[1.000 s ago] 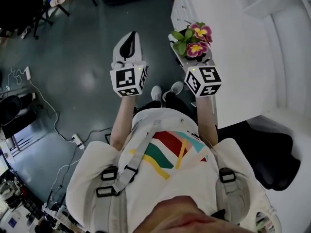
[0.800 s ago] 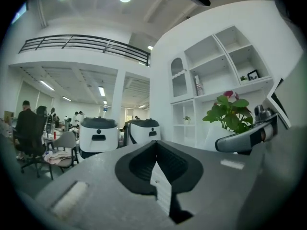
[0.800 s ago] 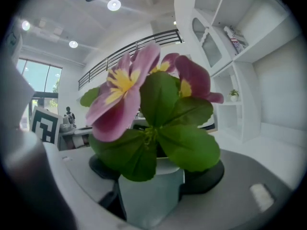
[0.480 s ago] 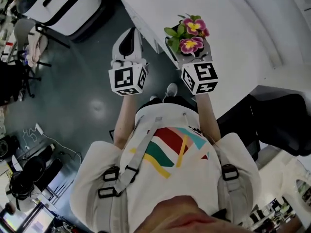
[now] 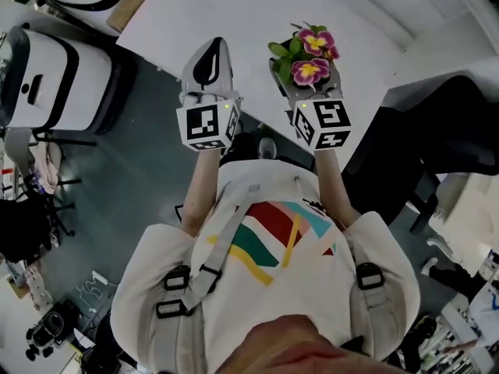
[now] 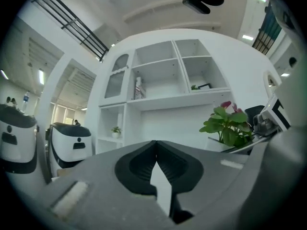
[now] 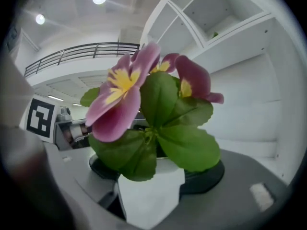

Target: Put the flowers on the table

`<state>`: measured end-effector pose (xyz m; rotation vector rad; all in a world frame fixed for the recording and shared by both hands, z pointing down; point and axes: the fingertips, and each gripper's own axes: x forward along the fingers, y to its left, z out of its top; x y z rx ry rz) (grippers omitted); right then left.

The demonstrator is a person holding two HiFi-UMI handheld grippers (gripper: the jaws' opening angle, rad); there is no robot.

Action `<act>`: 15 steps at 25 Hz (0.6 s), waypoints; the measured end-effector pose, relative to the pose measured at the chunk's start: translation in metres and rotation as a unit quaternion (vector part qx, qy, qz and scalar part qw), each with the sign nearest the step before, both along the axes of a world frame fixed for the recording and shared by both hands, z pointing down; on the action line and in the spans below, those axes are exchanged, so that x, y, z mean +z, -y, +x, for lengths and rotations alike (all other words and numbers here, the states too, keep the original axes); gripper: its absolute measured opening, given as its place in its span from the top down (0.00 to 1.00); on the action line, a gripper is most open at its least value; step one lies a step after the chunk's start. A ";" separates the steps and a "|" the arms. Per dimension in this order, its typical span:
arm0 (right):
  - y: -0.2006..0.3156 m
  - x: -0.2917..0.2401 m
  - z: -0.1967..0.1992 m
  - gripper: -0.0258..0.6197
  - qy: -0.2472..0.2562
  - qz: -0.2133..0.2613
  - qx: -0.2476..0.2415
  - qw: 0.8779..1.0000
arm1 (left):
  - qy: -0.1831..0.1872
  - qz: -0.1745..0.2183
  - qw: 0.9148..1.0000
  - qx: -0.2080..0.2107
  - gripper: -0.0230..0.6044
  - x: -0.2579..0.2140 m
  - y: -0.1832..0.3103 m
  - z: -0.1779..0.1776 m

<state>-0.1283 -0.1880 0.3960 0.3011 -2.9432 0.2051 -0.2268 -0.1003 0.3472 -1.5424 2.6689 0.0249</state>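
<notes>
Pink flowers [image 5: 310,70] in white pot [image 7: 151,195]: we hold them clamped in right gripper [image 5: 306,86], upper centre, over white table [image 5: 234,18]; left gripper [image 5: 210,51] jaws together, empty.

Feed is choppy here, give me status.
Left claw shut, empty. Right claw shut on flower pot. Held above white table, not down. Nothing seen in the way.
</notes>
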 end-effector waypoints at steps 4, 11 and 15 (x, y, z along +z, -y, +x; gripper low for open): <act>0.037 -0.003 0.026 0.45 0.002 0.002 0.073 0.997 | 0.014 0.003 0.997 0.075 0.96 -0.009 0.054 0.016; 0.073 -0.016 0.065 0.45 0.001 0.016 0.217 0.976 | 0.017 0.014 0.979 0.205 0.96 -0.024 0.123 0.034; 0.086 -0.022 0.085 0.45 0.005 0.020 0.287 0.958 | 0.020 0.015 0.963 0.268 0.96 -0.027 0.146 0.048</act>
